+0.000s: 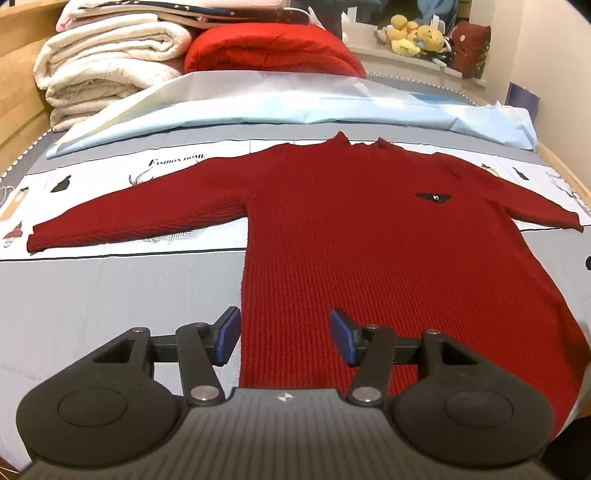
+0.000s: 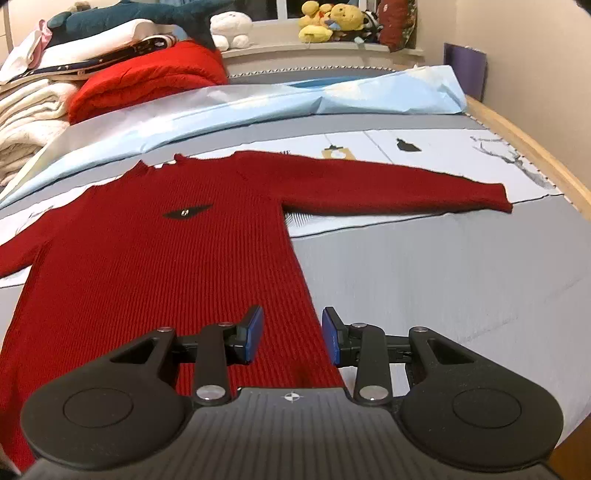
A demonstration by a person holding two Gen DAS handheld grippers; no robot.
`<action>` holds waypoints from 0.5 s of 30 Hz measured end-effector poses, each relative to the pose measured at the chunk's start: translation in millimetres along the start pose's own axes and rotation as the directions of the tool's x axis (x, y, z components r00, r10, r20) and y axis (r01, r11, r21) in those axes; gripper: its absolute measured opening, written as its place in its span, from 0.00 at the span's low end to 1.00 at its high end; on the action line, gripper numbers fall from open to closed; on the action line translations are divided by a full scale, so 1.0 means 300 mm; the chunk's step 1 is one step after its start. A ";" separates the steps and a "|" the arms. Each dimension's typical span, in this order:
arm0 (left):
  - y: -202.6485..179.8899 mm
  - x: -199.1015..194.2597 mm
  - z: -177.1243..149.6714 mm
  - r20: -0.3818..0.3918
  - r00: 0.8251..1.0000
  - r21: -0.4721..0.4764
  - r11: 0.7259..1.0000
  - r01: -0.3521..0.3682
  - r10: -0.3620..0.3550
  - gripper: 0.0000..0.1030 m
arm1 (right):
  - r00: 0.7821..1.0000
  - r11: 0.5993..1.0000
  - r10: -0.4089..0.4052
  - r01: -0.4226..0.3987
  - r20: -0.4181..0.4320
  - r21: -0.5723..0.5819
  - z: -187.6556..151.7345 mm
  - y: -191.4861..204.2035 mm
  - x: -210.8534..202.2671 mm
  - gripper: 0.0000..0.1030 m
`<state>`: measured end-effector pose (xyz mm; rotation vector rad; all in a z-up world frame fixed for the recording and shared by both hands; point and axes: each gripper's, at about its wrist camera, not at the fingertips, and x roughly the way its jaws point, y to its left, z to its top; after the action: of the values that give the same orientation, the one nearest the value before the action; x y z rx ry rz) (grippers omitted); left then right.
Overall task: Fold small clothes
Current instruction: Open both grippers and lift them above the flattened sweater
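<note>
Left wrist view, red sweater [image 1: 351,229] lengthwise, collar far, both grippers apart, empty.

Dark red ribbed-knit sweater [image 1: 369,236] on grey-and-white bedspread [image 1: 110,295] printed with black lettering, black silhouettes, thin black border lines. Small black patch [image 1: 433,198] with pale centre mark on sweater chest. Beyond sweater collar: pale blue sheet [image 1: 258,107], crumpled. Behind sheet: bright red quilt [image 1: 273,50], cream folded blankets [image 1: 107,66]. Yellow plush toys [image 2: 328,20] on sill above quilt; white plush [image 2: 231,27] beside them. Purple panel [image 2: 465,70] against cream wall, right of sheet. Black left gripper [image 1: 284,336], blue pads.
</note>
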<state>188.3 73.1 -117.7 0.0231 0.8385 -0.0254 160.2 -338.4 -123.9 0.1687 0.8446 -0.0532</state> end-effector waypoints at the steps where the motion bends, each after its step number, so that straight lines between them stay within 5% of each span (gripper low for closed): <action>1: -0.007 0.007 0.001 -0.002 1.000 -0.006 1.000 -0.001 0.001 0.57 | 1.000 1.000 -0.004 0.004 0.003 0.003 0.006 0.005 0.004 0.36; 8: -0.033 -0.031 0.022 0.046 0.999 -0.031 0.999 -0.022 0.024 0.57 | 1.000 1.000 0.006 -0.006 -0.016 0.021 0.019 0.029 0.016 0.35; 15: -0.072 -0.042 0.266 0.128 0.992 -0.084 0.996 -0.001 0.012 0.57 | 1.000 0.998 0.006 -0.006 -0.011 0.055 0.045 0.026 0.014 0.35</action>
<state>238.5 49.3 -55.3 -0.0544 0.7096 0.0139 173.8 -333.0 -117.3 0.2230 0.8542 -0.0698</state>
